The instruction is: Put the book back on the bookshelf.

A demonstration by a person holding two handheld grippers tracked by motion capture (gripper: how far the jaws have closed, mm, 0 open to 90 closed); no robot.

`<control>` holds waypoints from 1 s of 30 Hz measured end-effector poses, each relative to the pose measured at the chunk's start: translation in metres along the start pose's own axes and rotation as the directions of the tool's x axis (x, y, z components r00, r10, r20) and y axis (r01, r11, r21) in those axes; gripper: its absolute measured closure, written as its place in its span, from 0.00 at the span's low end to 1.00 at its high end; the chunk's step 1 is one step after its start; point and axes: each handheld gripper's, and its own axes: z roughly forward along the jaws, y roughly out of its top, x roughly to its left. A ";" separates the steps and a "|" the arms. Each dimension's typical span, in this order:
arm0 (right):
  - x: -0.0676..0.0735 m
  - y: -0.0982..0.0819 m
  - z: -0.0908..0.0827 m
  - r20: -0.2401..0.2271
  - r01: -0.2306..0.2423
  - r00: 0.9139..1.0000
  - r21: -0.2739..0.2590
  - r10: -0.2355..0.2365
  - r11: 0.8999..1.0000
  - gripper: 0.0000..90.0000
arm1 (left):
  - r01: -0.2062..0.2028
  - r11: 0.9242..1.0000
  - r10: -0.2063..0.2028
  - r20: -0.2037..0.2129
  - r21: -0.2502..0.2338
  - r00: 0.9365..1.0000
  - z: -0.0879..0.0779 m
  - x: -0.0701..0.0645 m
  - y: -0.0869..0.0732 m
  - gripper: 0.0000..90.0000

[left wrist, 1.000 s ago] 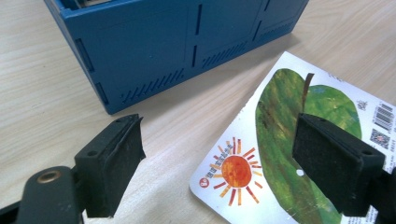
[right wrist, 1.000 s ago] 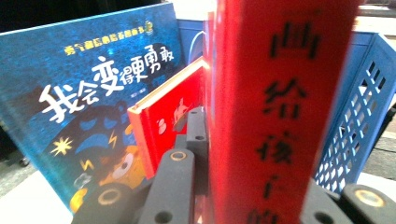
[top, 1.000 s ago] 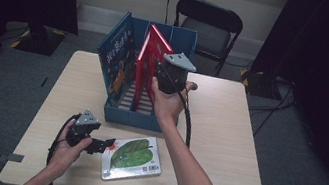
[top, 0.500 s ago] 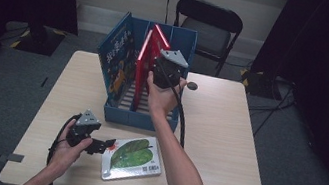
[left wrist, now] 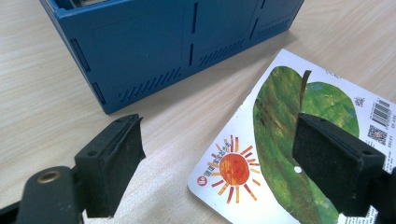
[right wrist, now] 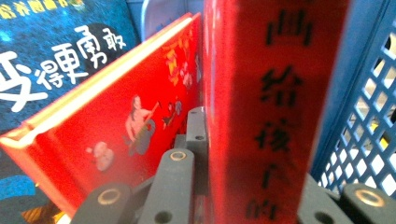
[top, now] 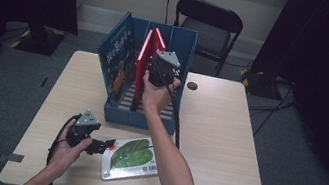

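Your right gripper (top: 154, 68) is clamped on the red book's (right wrist: 275, 107) spine — inside the blue crate (top: 185, 50). Left gripper (left wrist: 219, 163) hangs w/ jaws apart over the leaf book (top: 134, 156)

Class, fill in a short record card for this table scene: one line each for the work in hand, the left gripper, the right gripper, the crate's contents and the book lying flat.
Work in hand: standing books up in the blue crate
Right gripper: shut on the spine of a red book, held upright inside the crate
Left gripper: open, low over the table, jaws either side of the flat book's corner, not gripping
Crate contents: a blue book leaning at the left, two red books beside it
Flat book: the leaf-cover book lies on the table in front of the crate
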 end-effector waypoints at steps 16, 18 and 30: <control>-0.003 -0.024 0.010 -0.009 0.040 0.999 -0.027 -0.041 0.999 0.89 | 0.005 1.000 -0.005 0.011 0.008 1.000 0.001 0.001 -0.002 0.18; -0.004 -0.027 0.010 -0.014 0.048 0.999 -0.026 -0.049 0.999 0.89 | 0.004 1.000 -0.004 0.010 0.008 1.000 0.001 0.001 -0.002 0.18; -0.006 -0.042 -0.004 -0.066 0.084 0.994 0.012 -0.083 0.996 0.87 | -0.009 1.000 0.009 0.012 0.020 1.000 0.003 -0.001 -0.002 0.19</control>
